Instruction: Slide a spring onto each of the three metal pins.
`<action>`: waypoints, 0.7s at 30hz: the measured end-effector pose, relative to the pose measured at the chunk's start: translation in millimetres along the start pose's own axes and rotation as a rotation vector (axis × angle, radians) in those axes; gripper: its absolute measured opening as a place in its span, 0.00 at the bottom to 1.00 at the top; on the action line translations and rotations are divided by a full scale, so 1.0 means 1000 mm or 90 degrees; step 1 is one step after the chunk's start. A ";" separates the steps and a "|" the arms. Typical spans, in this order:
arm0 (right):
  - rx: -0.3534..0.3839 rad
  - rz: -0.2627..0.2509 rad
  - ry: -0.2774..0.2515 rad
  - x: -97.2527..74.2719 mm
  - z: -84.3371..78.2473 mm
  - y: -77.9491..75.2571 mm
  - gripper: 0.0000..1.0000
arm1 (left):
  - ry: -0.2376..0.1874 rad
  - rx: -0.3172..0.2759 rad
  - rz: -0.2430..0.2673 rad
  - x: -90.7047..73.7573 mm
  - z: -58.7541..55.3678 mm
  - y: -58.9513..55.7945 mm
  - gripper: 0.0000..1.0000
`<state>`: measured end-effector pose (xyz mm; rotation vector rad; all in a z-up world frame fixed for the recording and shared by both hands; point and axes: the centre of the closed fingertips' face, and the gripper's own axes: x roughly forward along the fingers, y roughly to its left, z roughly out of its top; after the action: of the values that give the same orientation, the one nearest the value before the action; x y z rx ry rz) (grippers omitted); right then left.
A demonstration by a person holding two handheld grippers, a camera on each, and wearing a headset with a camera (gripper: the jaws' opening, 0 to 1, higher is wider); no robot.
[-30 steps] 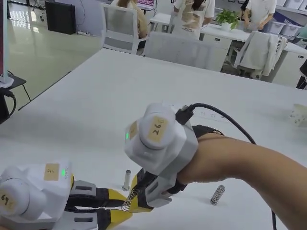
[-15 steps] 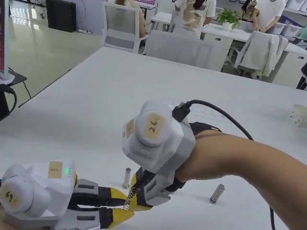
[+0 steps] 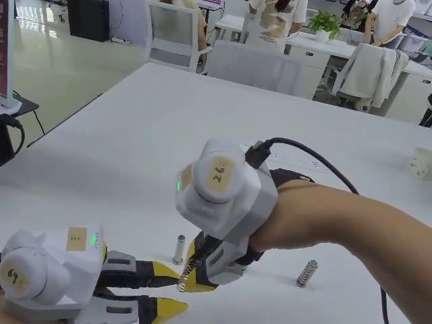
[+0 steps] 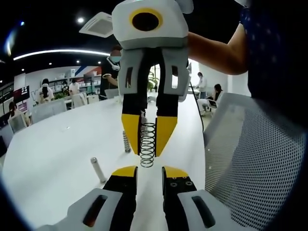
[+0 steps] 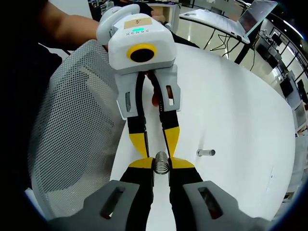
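My right gripper [image 3: 192, 281] comes in from the right and is shut on a small steel spring [image 3: 185, 275], low over the white table [image 3: 148, 135]. In the right gripper view the spring [image 5: 162, 163] sits pinched between my jaw tips. My left gripper [image 3: 182, 290] faces it from the bottom left, jaws open, tips just short of the spring [image 4: 147, 144]. One metal pin [image 3: 179, 248] stands upright just behind the two grippers. A second spring [image 3: 306, 273] lies loose on the table to the right. I cannot tell whether a pin is inside the held spring.
A black cable [image 3: 317, 162] runs from the right gripper over the person's forearm. A small white object [image 3: 422, 162] sits at the table's right edge. White chairs [image 3: 172, 34] stand along the far edge, with people at desks beyond. A grey mesh chair [image 5: 77, 120] is close behind.
The left gripper's jaws have spread apart; a second ago their tips were together near the spring. The right gripper keeps its hold on the spring and has barely shifted.
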<state>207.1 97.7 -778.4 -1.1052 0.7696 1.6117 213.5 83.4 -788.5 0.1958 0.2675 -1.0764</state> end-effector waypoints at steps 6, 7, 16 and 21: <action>0.006 -0.005 0.004 -0.001 -0.003 -0.004 0.09 | 0.002 -0.010 0.011 -0.004 -0.003 0.002 0.24; 0.005 -0.006 0.005 -0.002 -0.003 -0.005 0.09 | 0.002 -0.014 0.015 -0.005 -0.003 0.003 0.27; 0.013 -0.017 0.010 -0.006 -0.008 -0.012 0.09 | -0.002 -0.040 0.029 -0.009 -0.006 0.006 0.40; 0.018 -0.026 0.009 -0.010 -0.010 -0.018 0.09 | -0.005 -0.048 0.036 -0.011 -0.008 0.007 0.47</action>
<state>228.3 91.3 -772.5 -1.1058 0.7721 1.5561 213.6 98.0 -792.2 0.1302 0.2933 -1.0098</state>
